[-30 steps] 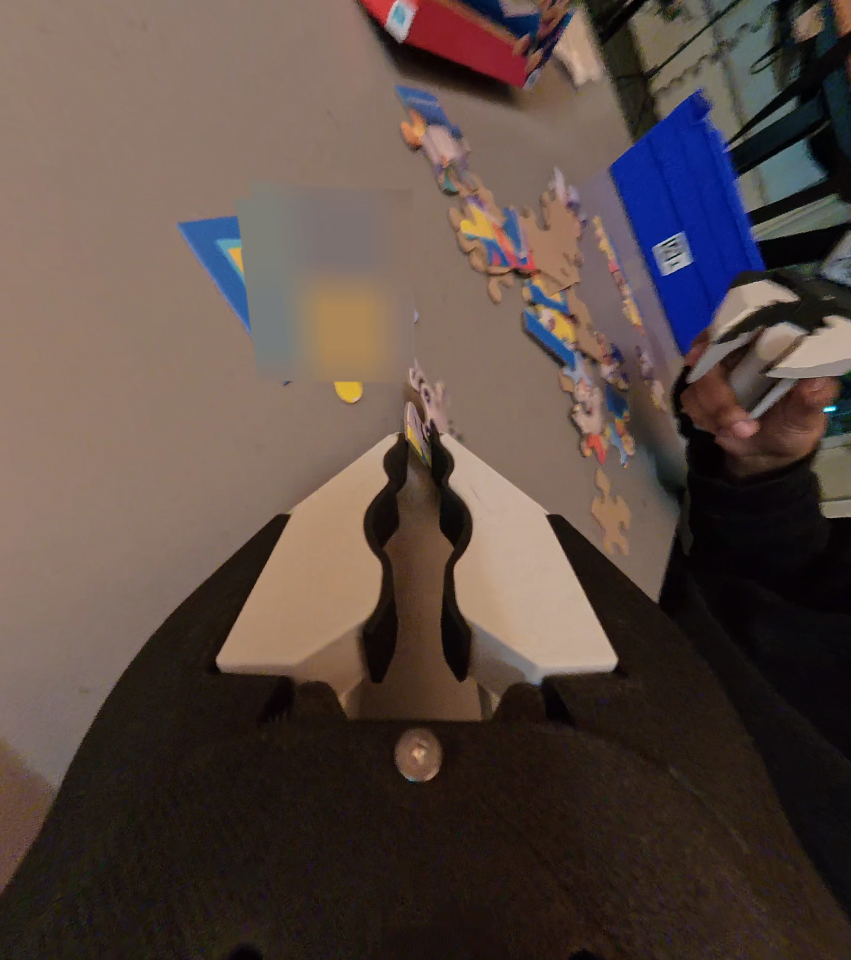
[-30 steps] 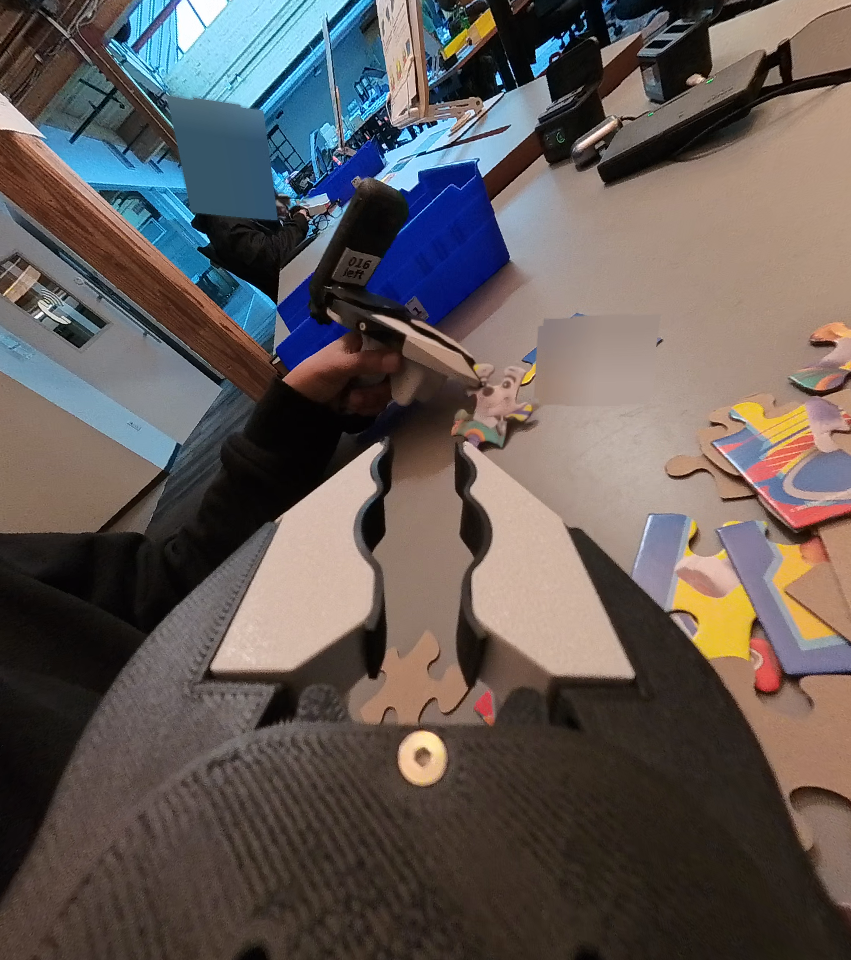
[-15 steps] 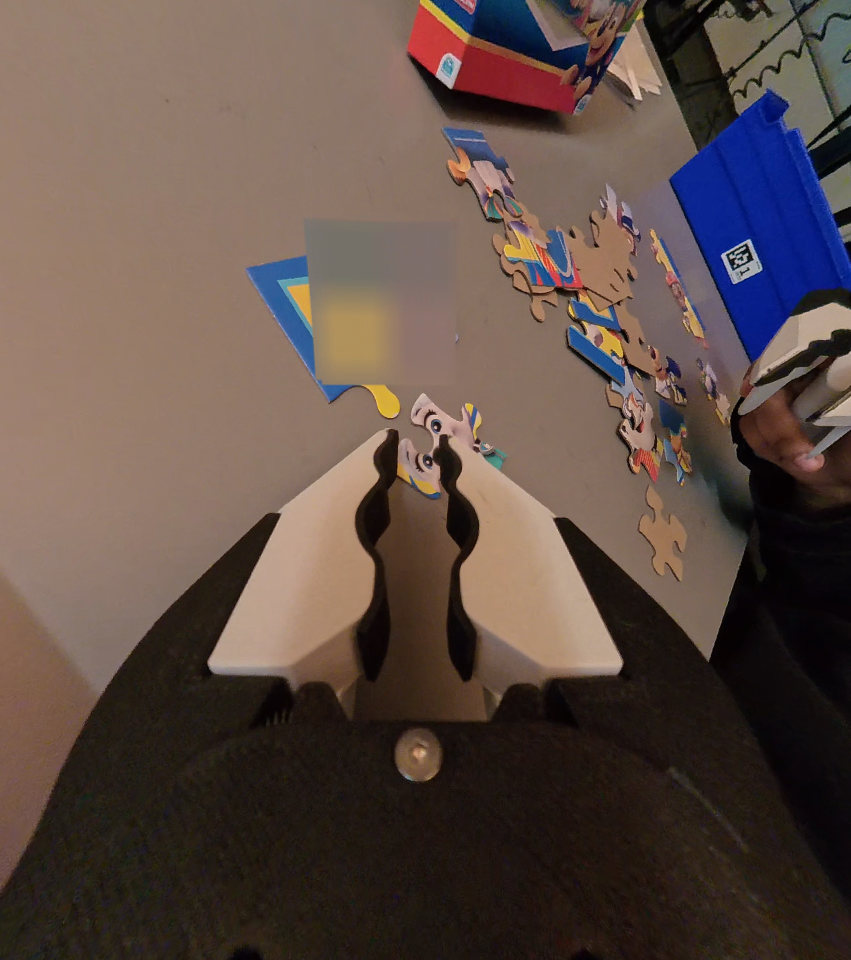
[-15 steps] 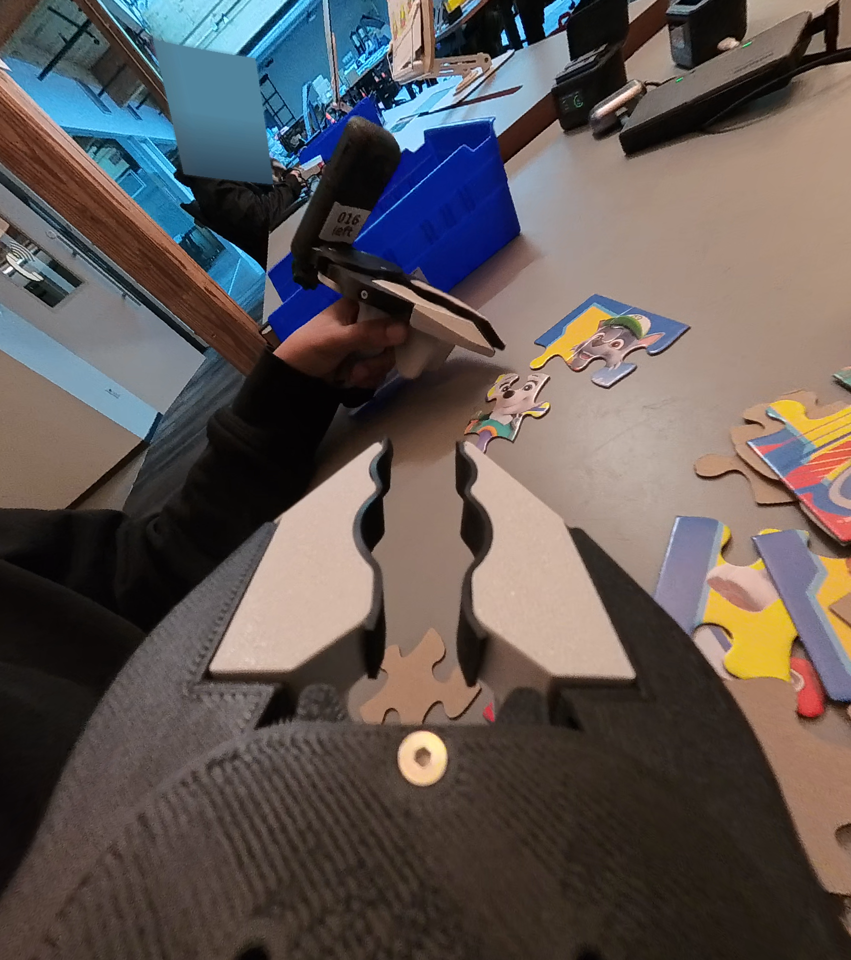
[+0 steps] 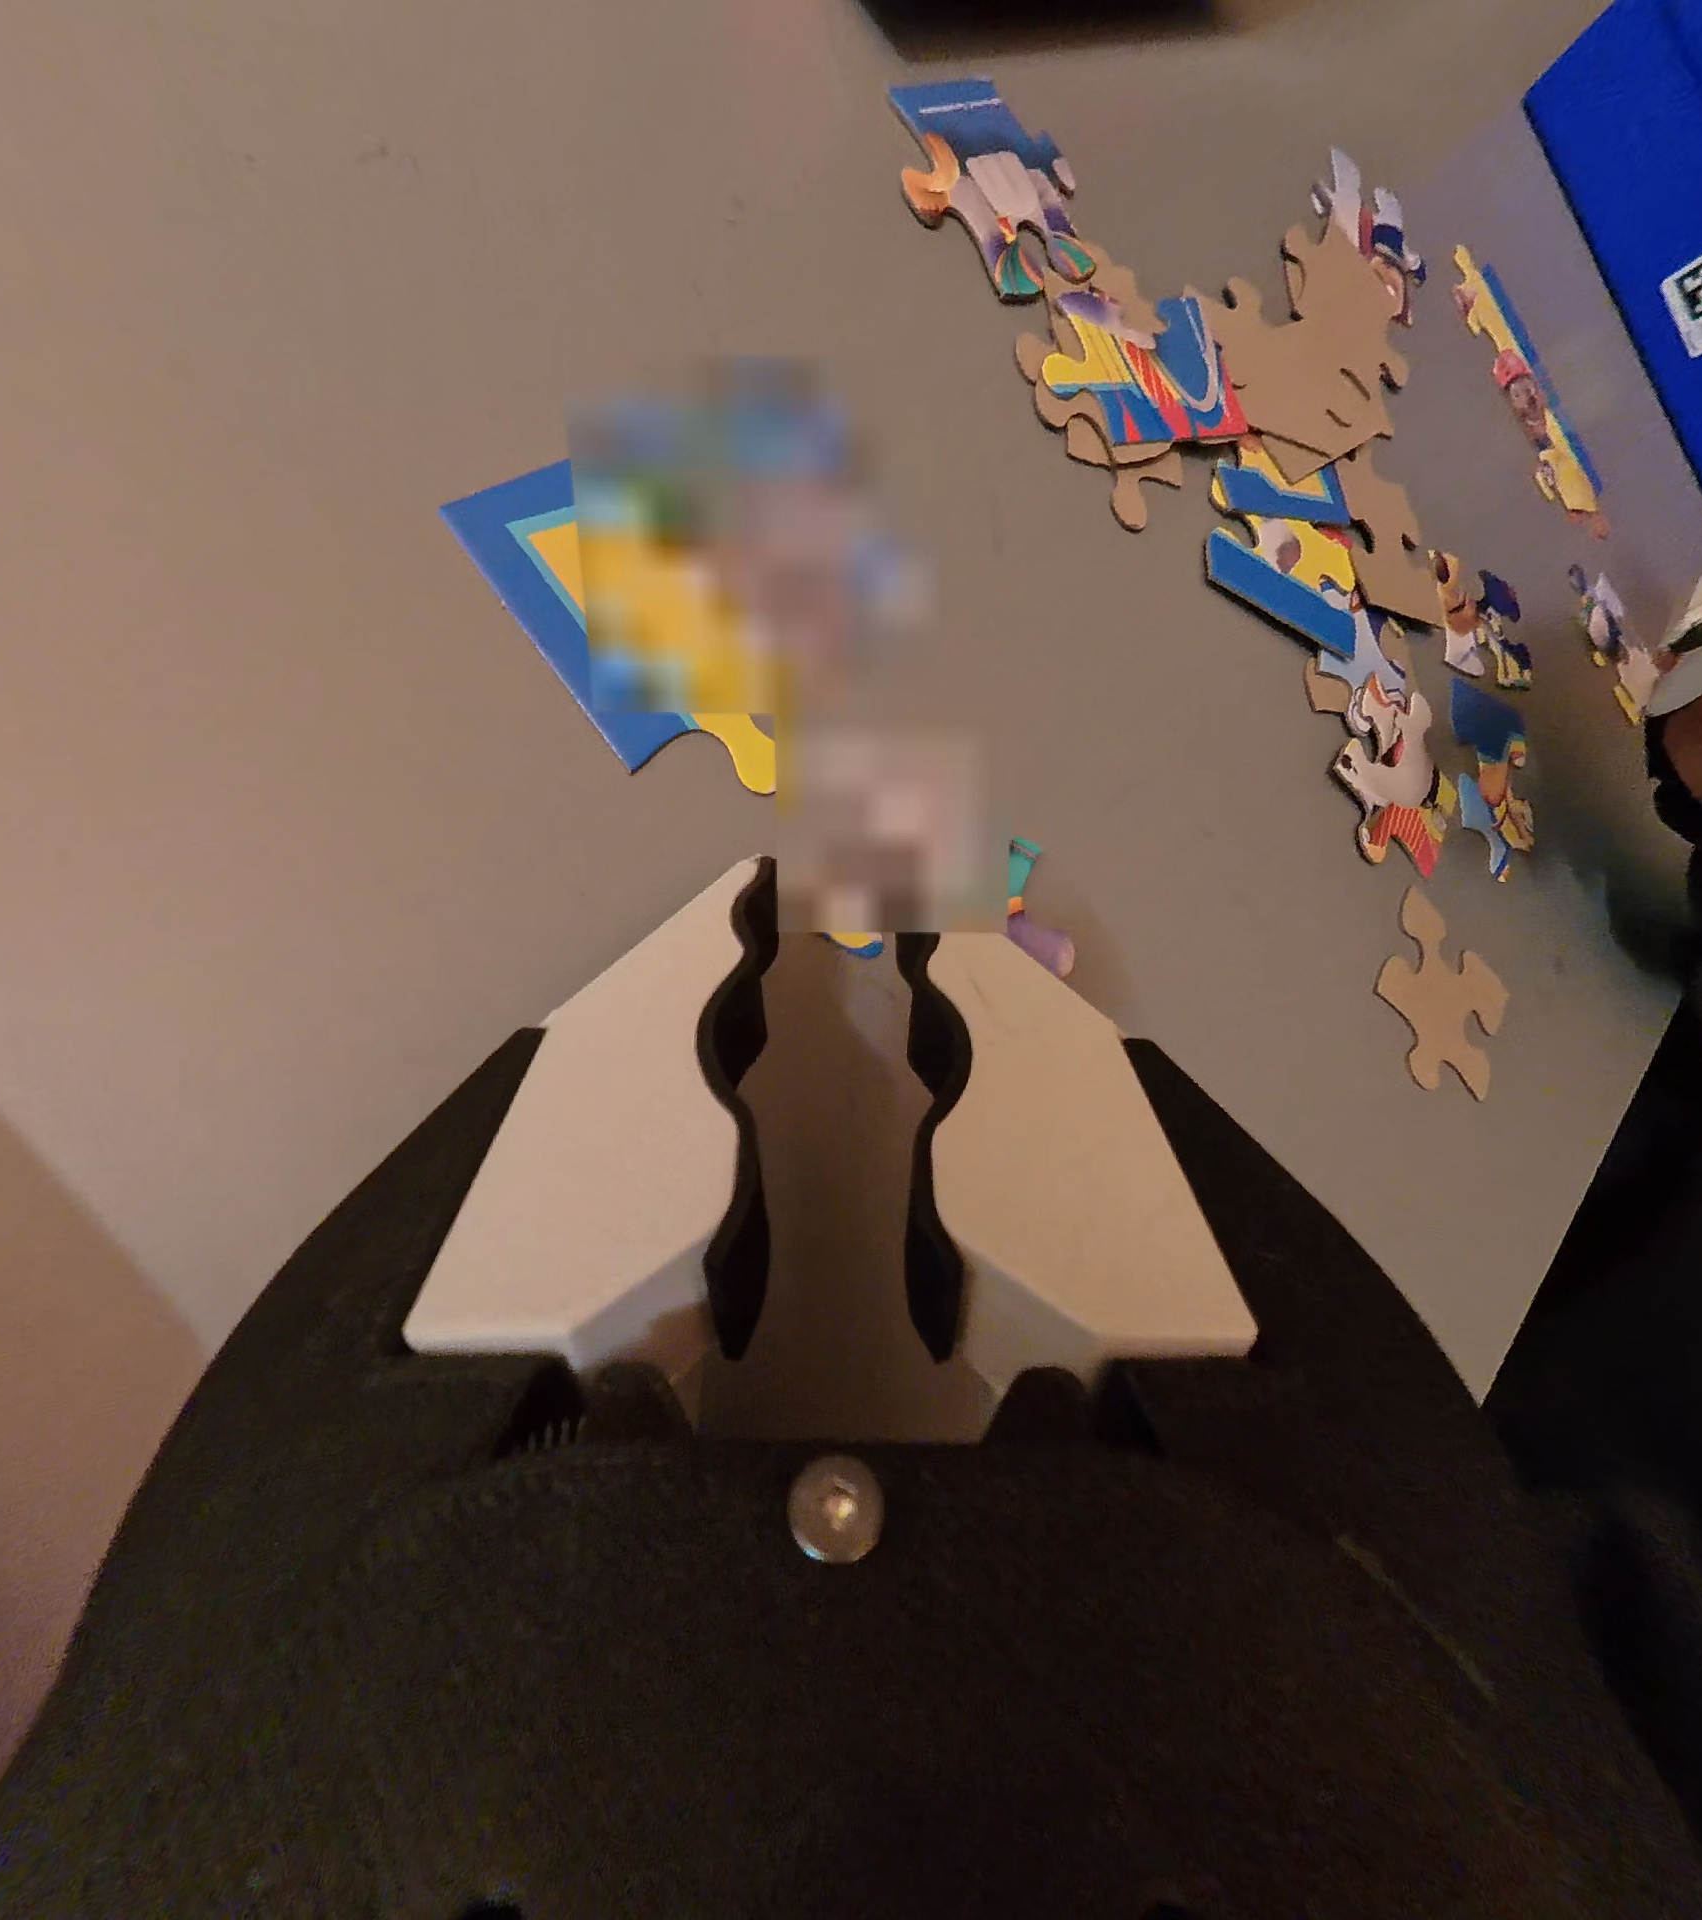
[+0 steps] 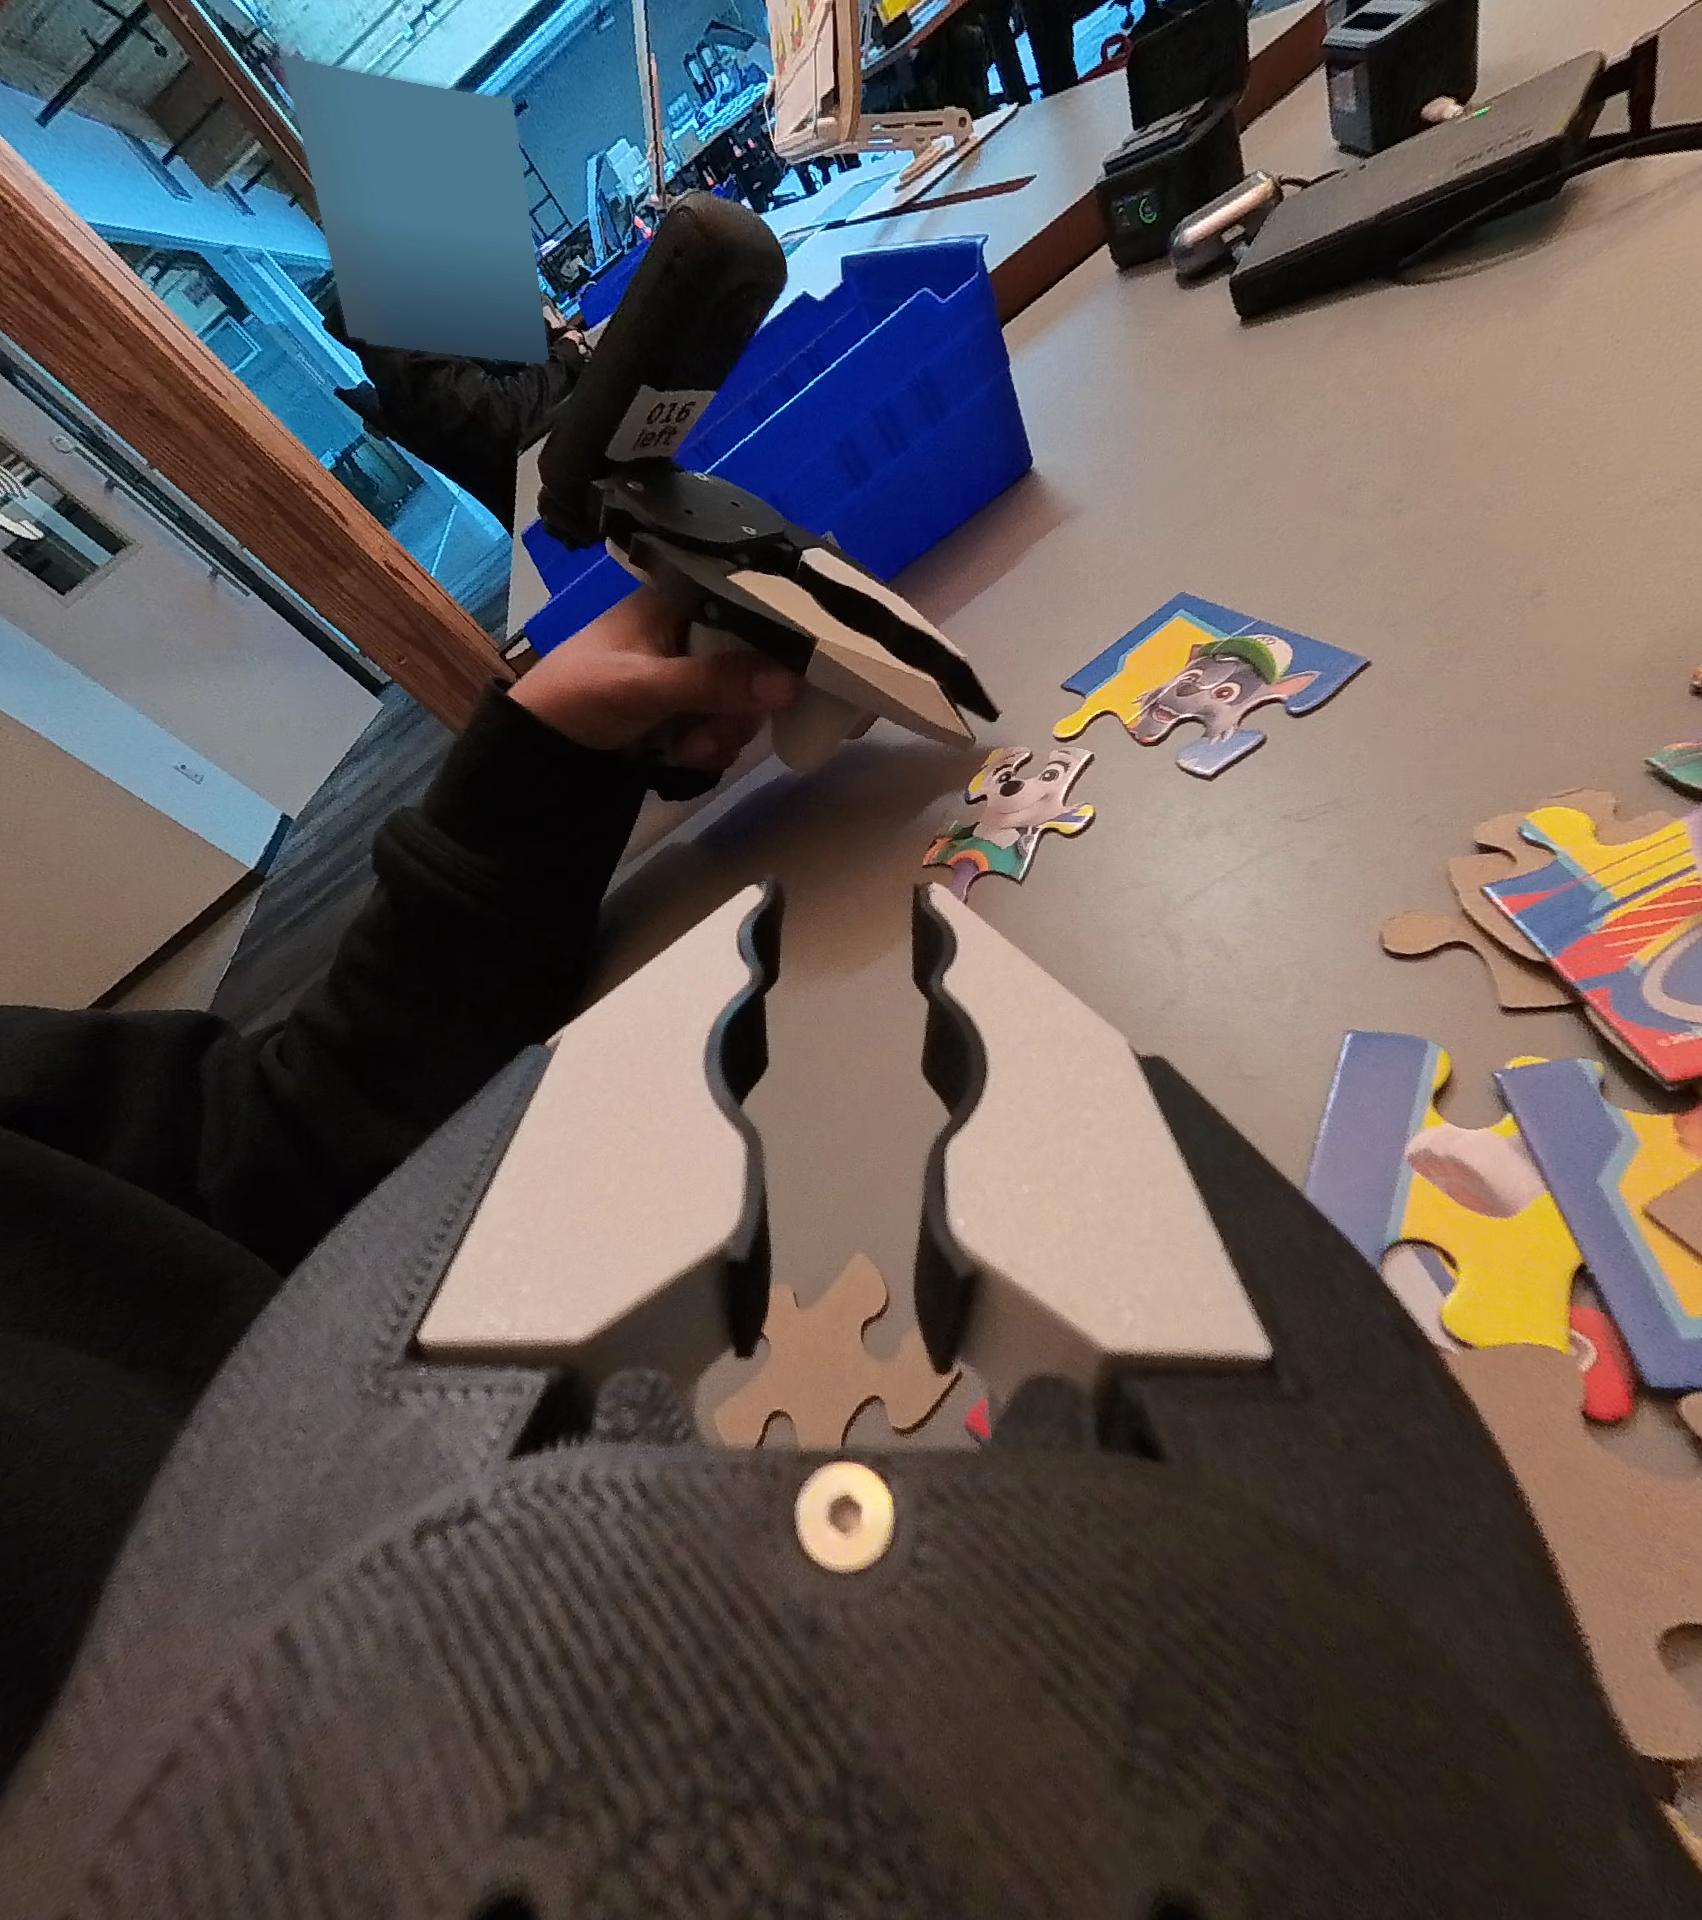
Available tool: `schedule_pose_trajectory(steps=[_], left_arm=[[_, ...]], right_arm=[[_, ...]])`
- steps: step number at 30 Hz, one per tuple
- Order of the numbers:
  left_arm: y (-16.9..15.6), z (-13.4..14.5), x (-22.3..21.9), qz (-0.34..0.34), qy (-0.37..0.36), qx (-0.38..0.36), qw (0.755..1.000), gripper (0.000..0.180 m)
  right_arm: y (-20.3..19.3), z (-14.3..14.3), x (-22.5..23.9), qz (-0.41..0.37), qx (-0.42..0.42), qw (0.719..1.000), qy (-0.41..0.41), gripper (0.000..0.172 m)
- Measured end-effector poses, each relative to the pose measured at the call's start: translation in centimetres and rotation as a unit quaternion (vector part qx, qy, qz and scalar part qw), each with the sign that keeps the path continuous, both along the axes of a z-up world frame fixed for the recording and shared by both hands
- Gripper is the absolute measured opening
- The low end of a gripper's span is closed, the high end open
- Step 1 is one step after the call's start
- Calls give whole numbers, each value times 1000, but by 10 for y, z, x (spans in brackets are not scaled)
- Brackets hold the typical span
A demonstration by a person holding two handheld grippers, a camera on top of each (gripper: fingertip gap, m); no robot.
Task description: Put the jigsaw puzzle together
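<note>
The left hand-held gripper (image 6: 972, 722) hangs just above the grey desk (image 6: 1449, 499), its jaws a narrow way apart and nothing between them. In the right wrist view its tips sit just beside the small puzzle piece with a cartoon dog (image 6: 1018, 810), which lies flat on the desk, apart from the tips. A hand (image 6: 639, 686) in a dark sleeve (image 6: 411, 935) holds this gripper by its grip. In the left wrist view a mosaic patch covers the spot right at the tips; only a teal and purple edge of that dog piece (image 5: 1034, 914) shows beside it.

Just beyond the dog piece, away from the left gripper, lies a larger joined piece with a blue and yellow border (image 6: 1221, 675), close to the dog piece but not touching it.

The right hand-held gripper (image 6: 847, 904) is also narrowly parted and grips nothing; bare desk shows between its fingers (image 6: 618, 1143). It points toward the dog piece, which lies just past its right fingertip. Under its base a plain brown piece lying face down (image 6: 826, 1371) rests on the desk.

To the right of the dog piece, well apart, a loose heap of puzzle pieces (image 6: 1636, 987) is spread out, some picture-up in blue, yellow and red, some showing brown backs. Behind the left gripper, far side from the dog piece, stands a blue plastic bin (image 6: 857, 416). Farther back on the desk lie dark electronic devices (image 6: 1398, 187).
</note>
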State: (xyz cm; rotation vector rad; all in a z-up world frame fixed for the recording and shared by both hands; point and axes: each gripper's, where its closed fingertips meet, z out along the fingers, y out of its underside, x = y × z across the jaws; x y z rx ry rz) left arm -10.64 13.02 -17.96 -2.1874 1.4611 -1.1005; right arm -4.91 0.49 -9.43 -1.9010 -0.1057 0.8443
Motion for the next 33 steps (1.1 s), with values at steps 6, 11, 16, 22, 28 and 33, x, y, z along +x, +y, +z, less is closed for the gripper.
schedule_pose_trajectory(steps=[6,11,16,22,28,33], left_arm=[[-5,-8,0,-13,22,4,1000,19],[-15,-10,10,-30,20,4,999,15],[-29,-10,23,-52,19,7,998,15],[-41,-10,32,-71,16,7,997,15],[-46,-10,37,-76,12,3,997,15],[-48,-10,39,-80,9,2,997,15]], right_arm=[[0,0,-2,0,2,1000,-11,24],[-1,2,0,-3,5,1000,-12,24],[-3,2,2,-7,4,1000,-11,24],[-6,1,2,-9,5,1000,-13,24],[-9,0,4,-12,5,1000,-12,24],[-9,0,4,-14,4,1000,-12,24]])
